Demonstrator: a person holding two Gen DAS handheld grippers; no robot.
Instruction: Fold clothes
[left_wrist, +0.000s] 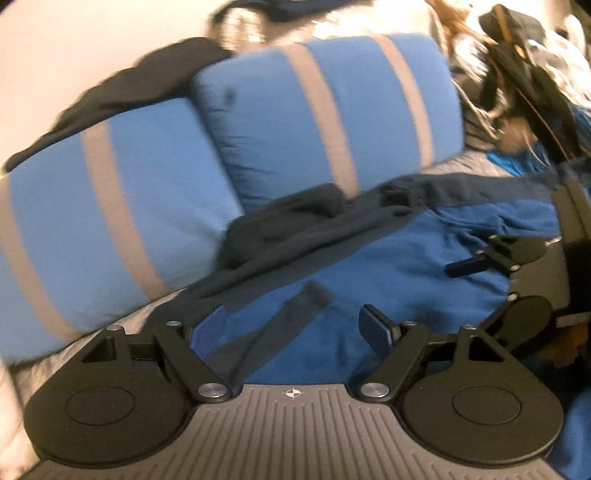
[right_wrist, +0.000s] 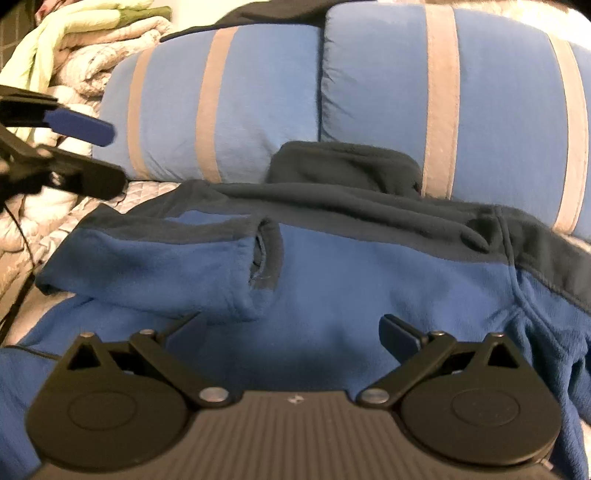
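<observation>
Left gripper (left_wrist: 295, 325): jaws apart, nothing between the pads; blue fleece shows through the gap. It hangs low over the fleece (right_wrist: 332, 295), above a dark strap (left_wrist: 280, 325) lying slantwise on the cloth. This view is smeared with motion blur.

Right gripper (right_wrist: 299, 328): jaws apart too, empty, just above the fleece body. Its view is sharp.

Fleece: spread on the bed (right_wrist: 55, 236), blue body with a dark yoke and collar (right_wrist: 343, 166), the collar end against two striped pillows (right_wrist: 258, 103). One sleeve (right_wrist: 166, 266) is laid across the chest, cuff near the middle. The other side, at the right of the right wrist view, lies bunched and wrinkled. Fold looks barely begun.

Risks, as I judge them:
- The folded sleeve sits loose. A jaw sweeping past or closing near the cuff may drag it back off the chest.
- Thick pile: a grab at flat cloth may catch only the top layer, or both layers where just one is wanted, so the fold comes up crooked.
- The left jaws may snag the strap rather than the fleece edge, and a lift would then pull on that alone.
- Collar is tucked against the pillows; pulling the hem may be resisted there, or tug a pillow forward.
- Bunched side, if folded over as is, locks the creases in.
- Both grippers work near each other over the chest; crossing paths may knock them together.
</observation>
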